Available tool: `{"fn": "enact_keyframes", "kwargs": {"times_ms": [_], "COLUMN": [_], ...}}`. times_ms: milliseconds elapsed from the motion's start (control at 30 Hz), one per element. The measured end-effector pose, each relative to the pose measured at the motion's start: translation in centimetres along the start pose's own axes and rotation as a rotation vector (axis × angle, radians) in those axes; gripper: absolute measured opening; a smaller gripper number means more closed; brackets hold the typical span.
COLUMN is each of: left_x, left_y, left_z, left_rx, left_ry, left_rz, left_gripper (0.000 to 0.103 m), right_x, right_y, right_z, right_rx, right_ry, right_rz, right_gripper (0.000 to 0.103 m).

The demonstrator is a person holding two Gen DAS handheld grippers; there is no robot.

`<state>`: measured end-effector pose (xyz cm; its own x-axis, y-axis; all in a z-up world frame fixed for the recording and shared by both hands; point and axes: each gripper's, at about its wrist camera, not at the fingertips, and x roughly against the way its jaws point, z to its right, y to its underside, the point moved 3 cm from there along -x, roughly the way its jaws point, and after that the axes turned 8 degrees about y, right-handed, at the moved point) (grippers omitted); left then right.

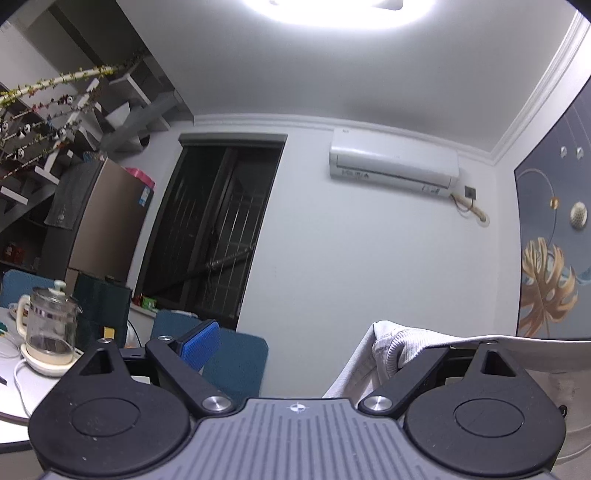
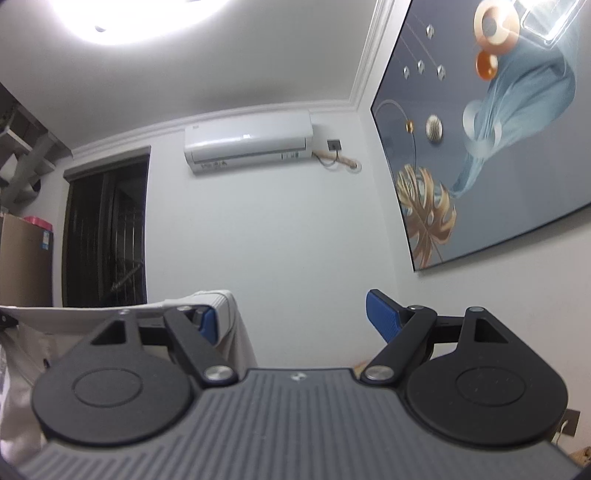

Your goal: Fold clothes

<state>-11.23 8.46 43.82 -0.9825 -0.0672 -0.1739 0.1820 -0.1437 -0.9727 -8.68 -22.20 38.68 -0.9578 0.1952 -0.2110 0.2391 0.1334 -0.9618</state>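
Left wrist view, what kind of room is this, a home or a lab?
Most likely a lived-in home, perhaps a dining or living area: a wall air conditioner, a glass kettle on a white table by blue chairs, and a large decorative wall picture.

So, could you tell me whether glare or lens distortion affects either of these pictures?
Left wrist view: the ceiling light blows out the top edge; fisheye bends the cornice. Right wrist view: the same light glares top left; the wall painting leans.
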Motion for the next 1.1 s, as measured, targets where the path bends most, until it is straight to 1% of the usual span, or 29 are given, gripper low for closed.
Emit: {"fn": "enact_keyframes", "kwargs": {"times_ms": [167,267,400,567,633,767,833,967,1100], "left_x": [-6.4,-10.8,-17.2,-27.0,-30.9,-39.0,-43.6,-53.0,-61.0], "left_y": [6.5,10.8,17.0,24.7,27.4,33.2,37.0,47.3,59.4], "left_z": [-1.6,-2.6,-2.7,-2.5,-2.4,-2.0,-2.1,-2.7,-4.7], "left_rx": [-0.006,0.001,-0.026,-0.075,-0.093,-0.140,-0.146,-0.172,-0.133], "left_ry": [-0.008,-0.038,-0.074,-0.088,-0.086,-0.088,-0.082,-0.083,-0.081], "left_rz": [-0.098,-0.144,-0.197,-0.341,-0.365,-0.391,-0.417,-0.502,-0.673], "left_gripper": [0.093,0.093,0.094,0.094,0.094,0.094,0.094,0.094,0.094], "right_x": [-4.7,-8.8,-15.3,-24.7,-28.4,-34.9,-38.4,-46.1,-52.8], "right_y": [5.0,8.7,14.0,22.0,25.1,31.0,34.4,43.2,53.5], "right_z": [-1.4,-1.3,-1.6,-2.1,-2.3,-2.7,-2.9,-3.0,-2.4], "right_rx": [0.030,0.004,-0.006,0.029,0.049,0.063,0.070,0.076,0.080], "right_ry": [0.007,-0.012,-0.013,0.035,0.053,0.077,0.096,0.127,0.135], "right_rz": [-0.092,-0.157,-0.227,-0.334,-0.368,-0.387,-0.400,-0.486,-0.626], "right_gripper": [0.081,0.081,0.081,0.081,0.081,0.080,0.080,0.080,0.080]}}
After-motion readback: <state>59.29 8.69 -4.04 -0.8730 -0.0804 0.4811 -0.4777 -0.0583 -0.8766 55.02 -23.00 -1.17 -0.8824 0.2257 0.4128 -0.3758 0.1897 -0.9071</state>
